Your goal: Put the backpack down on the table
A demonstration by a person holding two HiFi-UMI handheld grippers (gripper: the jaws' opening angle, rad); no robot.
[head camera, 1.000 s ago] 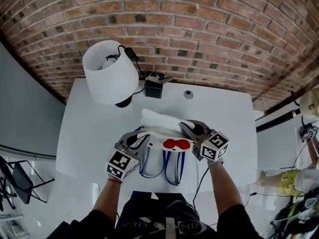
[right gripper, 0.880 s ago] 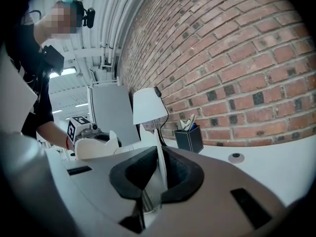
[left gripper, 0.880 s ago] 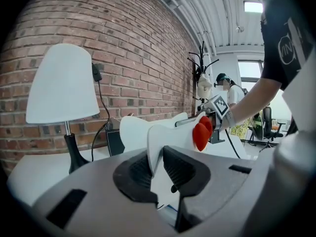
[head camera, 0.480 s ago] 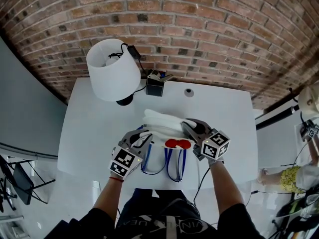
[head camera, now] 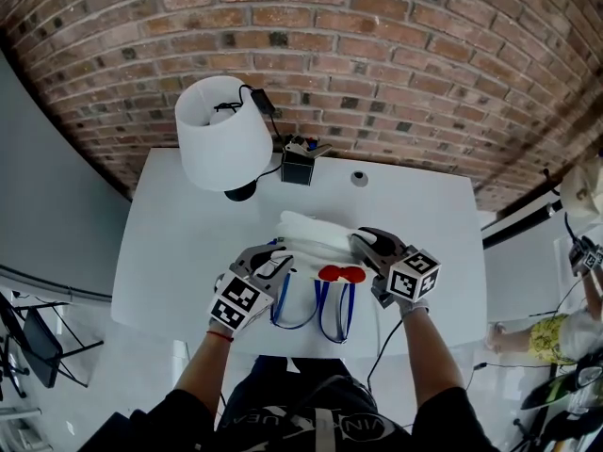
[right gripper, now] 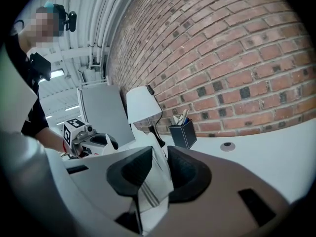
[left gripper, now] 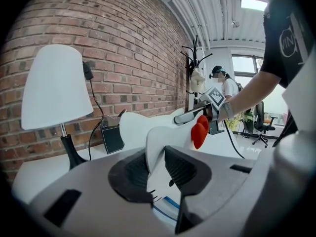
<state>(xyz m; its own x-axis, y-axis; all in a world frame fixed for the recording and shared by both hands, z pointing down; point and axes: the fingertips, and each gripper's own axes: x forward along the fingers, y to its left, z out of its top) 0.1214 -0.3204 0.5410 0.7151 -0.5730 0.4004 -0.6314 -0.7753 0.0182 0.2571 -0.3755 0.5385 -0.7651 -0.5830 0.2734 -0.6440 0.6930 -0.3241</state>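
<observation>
Right gripper (right gripper: 160,166), its jaws just opening, loosely straddles the white backpack (head camera: 309,234) at 3 o'clock. Left gripper (left gripper: 157,168) pinches its 9 o'clock edge above the table (head camera: 184,234).

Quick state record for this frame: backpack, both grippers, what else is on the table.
backpack: white, red bow, lying on the table
left gripper: shut on a backpack ear
right gripper: jaws have just been opening, backpack fabric between them, not pinched
also on table: lamp, pen holder, both at the far edge
</observation>
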